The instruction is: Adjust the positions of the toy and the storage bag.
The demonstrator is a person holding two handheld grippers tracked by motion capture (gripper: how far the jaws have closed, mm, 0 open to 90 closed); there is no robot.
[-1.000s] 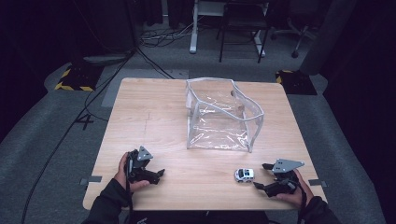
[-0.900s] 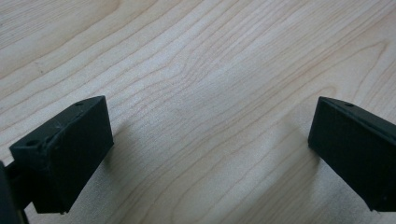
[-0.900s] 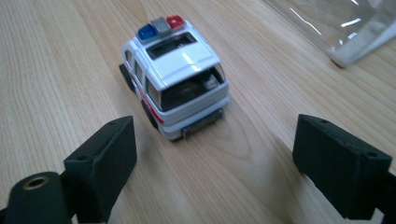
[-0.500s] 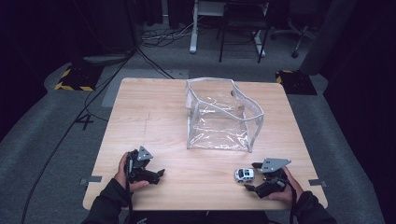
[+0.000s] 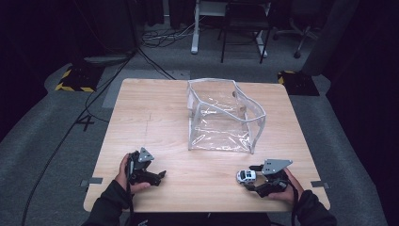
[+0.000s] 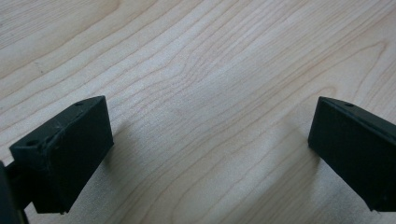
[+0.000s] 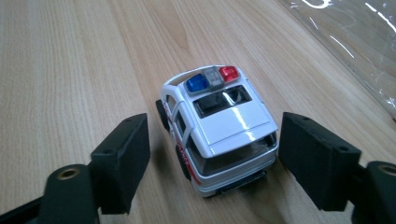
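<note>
One wooden table [image 5: 155, 117] carries two loose things: one toy police car [image 5: 246, 176] and one clear plastic bag [image 5: 221, 117]. The car, white with one blue and one red light on its roof, stands on its wheels near the table's front edge on the person's right side, apart from the bag, which stands open in the middle of the table, further back. Two grippers are in play, one in each hand. The right gripper [image 5: 256, 177] lies low on the table with the car between its two black jaws; in the right gripper view the car [image 7: 219, 126] sits with its tail toward the camera, the jaw at the right of that view at or just against its rear corner, and a gap between the car and the other jaw. Those jaws have just been closing around the car, though they do not yet clamp it. The left gripper [image 5: 157, 175] rests near the front left of the table, its jaws spread wide with bare wood between them.
</note>
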